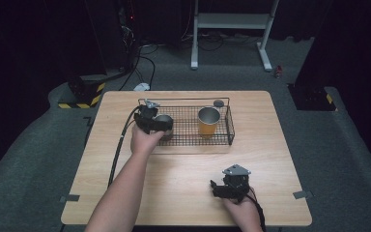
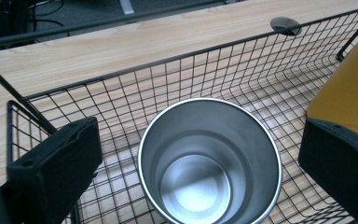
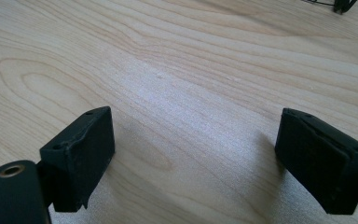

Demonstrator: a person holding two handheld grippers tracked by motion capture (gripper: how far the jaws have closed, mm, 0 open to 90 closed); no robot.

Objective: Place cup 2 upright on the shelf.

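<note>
A black wire basket [image 1: 229,123] sits at the back middle of the wooden table [image 1: 183,179]. Inside it a steel cup [image 1: 165,119] stands upright at the left end and an orange cup [image 1: 208,122] at the right. My left gripper [image 1: 155,124] is at the steel cup. In the left gripper view the left gripper [image 2: 200,140] is open, its jaws apart on either side of the steel cup [image 2: 209,163] with gaps showing, and the orange cup [image 2: 349,88] lies behind the right jaw. My right gripper [image 1: 216,187] rests low near the table's front right, open [image 3: 198,130] over bare wood.
A small dark round disc [image 1: 218,103] lies on the table just behind the basket's back rim [image 2: 168,63]. Cables trail from both grippers. Beyond the table are a dark floor, a white stand and yellow-black striped blocks.
</note>
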